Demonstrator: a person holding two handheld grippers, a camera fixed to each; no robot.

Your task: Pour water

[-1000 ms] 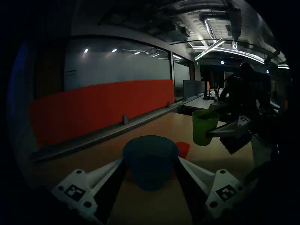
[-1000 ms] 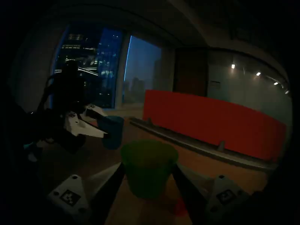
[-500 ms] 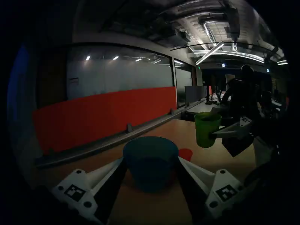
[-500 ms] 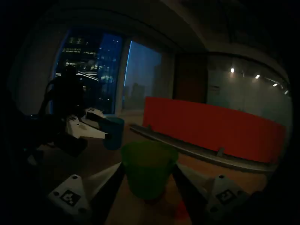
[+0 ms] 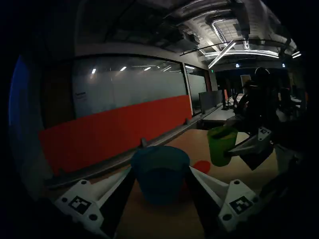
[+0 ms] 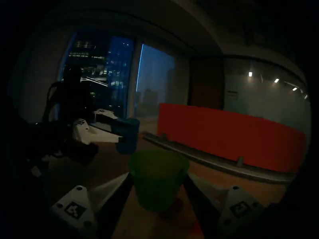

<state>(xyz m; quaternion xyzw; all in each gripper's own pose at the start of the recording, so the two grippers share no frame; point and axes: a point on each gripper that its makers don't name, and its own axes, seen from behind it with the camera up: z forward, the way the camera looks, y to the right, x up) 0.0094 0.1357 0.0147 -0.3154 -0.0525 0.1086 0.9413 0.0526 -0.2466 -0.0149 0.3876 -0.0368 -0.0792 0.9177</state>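
In the left gripper view my left gripper is shut on a blue cup, held upright above the wooden table. To its right the right gripper holds a green cup, tilted slightly. In the right gripper view my right gripper is shut on that green cup. The left gripper with the blue cup hangs to the left, farther off. Both cups are off the table and apart from each other.
A red disc lies on the table beneath the cups. An orange partition with a rail runs along the table's far edge. A dark seated figure is behind the right gripper. Dark windows stand beyond the left gripper.
Both grippers have risen a little with their cups. In the left gripper view the green cup has tipped slightly; in the right gripper view the blue cup has drifted right and up.
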